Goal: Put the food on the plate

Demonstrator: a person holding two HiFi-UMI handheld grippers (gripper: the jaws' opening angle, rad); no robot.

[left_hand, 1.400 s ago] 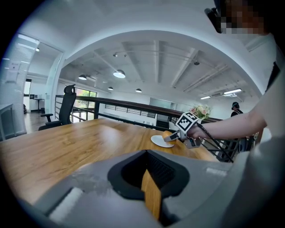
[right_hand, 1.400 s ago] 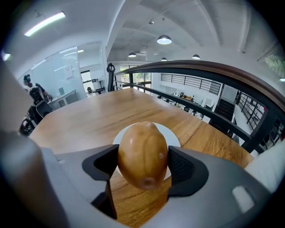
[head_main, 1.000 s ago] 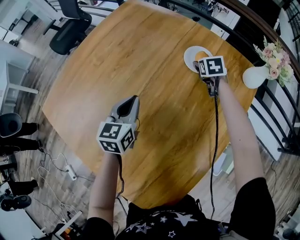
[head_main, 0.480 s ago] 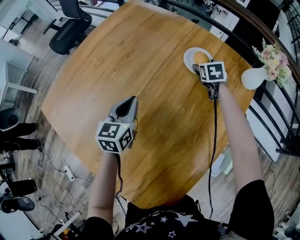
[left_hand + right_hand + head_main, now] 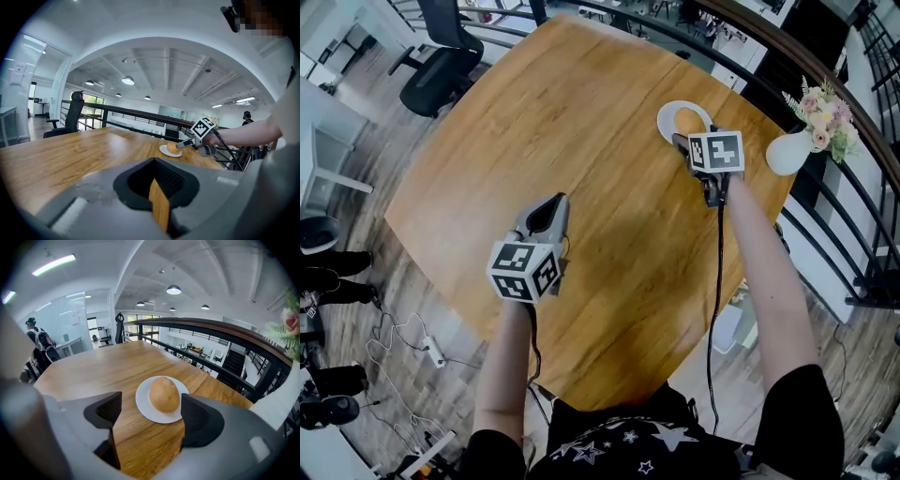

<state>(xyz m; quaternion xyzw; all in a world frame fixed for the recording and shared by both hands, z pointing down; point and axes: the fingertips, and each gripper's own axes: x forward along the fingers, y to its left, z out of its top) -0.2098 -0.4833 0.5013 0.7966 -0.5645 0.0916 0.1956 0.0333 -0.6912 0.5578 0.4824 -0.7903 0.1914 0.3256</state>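
A round tan bun (image 5: 689,120) lies on a small white plate (image 5: 666,122) at the far right of the wooden table (image 5: 581,122). My right gripper (image 5: 686,141) hovers just short of the plate, open, with nothing between its fingers. In the right gripper view the bun (image 5: 164,393) rests on the plate (image 5: 143,405) just beyond the wide-spread jaws of the right gripper (image 5: 151,412). My left gripper (image 5: 549,212) is held over the table's near middle, shut and empty. In the left gripper view the left gripper (image 5: 158,197) points toward the distant plate (image 5: 164,151).
A white vase (image 5: 789,152) with pink flowers (image 5: 821,103) stands at the table's right edge, close to the plate. A dark railing (image 5: 862,234) runs behind it. An office chair (image 5: 441,56) stands off the far left corner.
The right gripper has drawn back a little from the plate toward me, leaving the bun lying there. The left gripper has hardly moved.
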